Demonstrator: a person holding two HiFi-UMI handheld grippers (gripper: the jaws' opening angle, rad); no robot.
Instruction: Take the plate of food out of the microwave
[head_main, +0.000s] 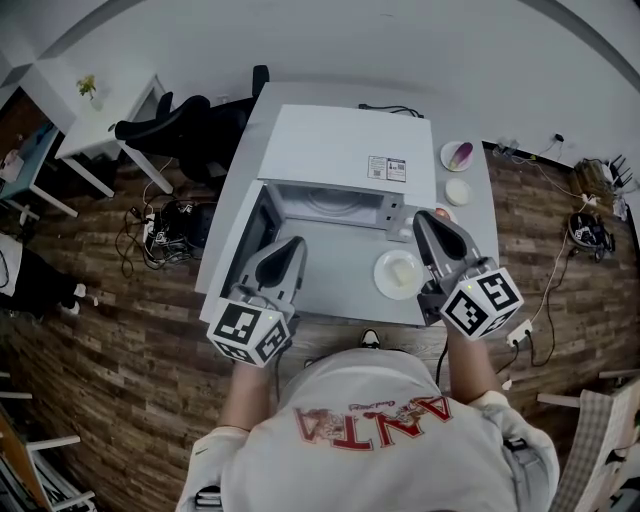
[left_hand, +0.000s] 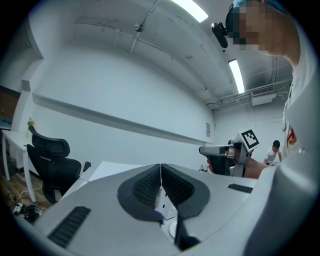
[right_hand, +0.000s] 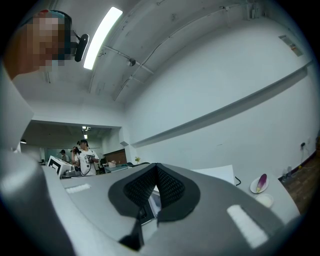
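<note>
Head view — plate (head_main: 399, 273) on table (head_main: 472, 222), microwave (head_main: 345, 160) open.

We see the white microwave (head_main: 345, 150) with its door (head_main: 250, 232) swung open to the left and the turntable (head_main: 335, 203) showing inside. The plate of food (head_main: 399, 273), round and white with pale food, lies flat outside on the table (head_main: 320, 292), just before the microwave's right end.
</note>
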